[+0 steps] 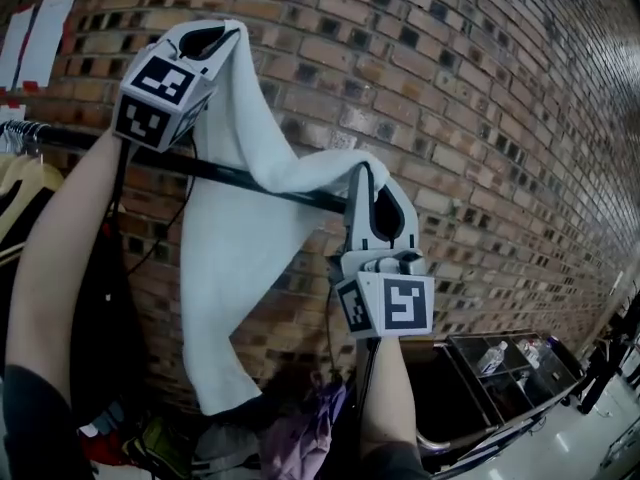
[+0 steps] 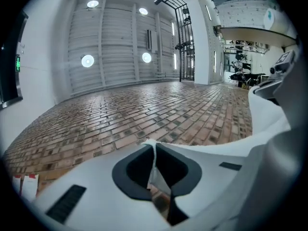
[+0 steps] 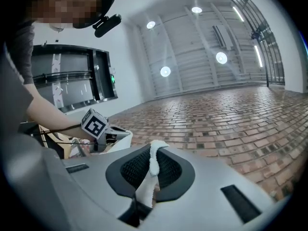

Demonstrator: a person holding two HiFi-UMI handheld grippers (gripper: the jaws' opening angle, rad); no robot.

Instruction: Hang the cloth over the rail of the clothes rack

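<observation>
A forearm (image 1: 60,258) holds up the left tool (image 1: 205,40), clamped on a corner of the white cloth (image 1: 240,248); the right tool (image 1: 380,208) pinches another edge; evidently light and limp, best held by its edges, it sags across the rail (image 1: 225,173).
</observation>
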